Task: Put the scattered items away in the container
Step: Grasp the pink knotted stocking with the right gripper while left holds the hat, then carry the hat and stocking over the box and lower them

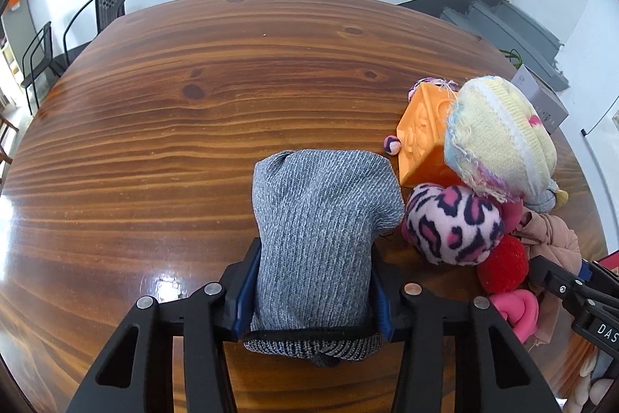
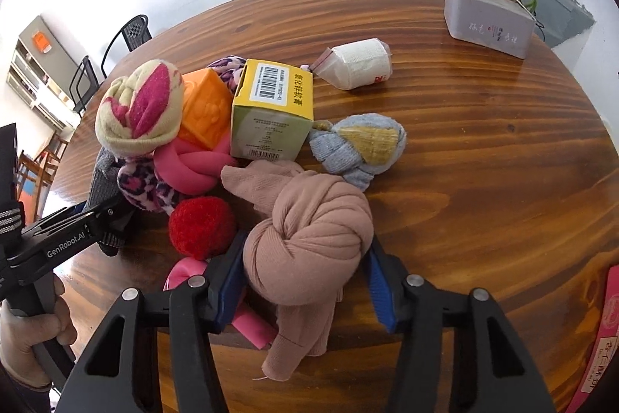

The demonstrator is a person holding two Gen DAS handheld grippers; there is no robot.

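A grey knitted sock (image 1: 321, 219) lies on the wooden table (image 1: 154, 142), and my left gripper (image 1: 314, 250) is shut on it, both blue pads pressed to its sides. My right gripper (image 2: 307, 242) is shut on a beige knotted sock (image 2: 309, 235) at the near edge of a pile. The pile holds a red pom-pom (image 2: 201, 227), a pink knotted toy (image 2: 189, 165), a leopard-print sock ball (image 1: 452, 223), an orange block (image 2: 205, 115), a cream sock ball (image 2: 139, 111), a yellow carton (image 2: 271, 107) and a grey-yellow sock ball (image 2: 359, 146). The left gripper (image 2: 77, 231) shows at the left of the right wrist view.
A grey tin box (image 2: 483, 22) stands at the table's far right. A white roll in a plastic bag (image 2: 356, 64) lies behind the pile. A pink box (image 2: 603, 335) shows at the right edge. A gloved hand (image 2: 27, 335) holds the left gripper. Black chairs (image 1: 96, 14) stand beyond the table.
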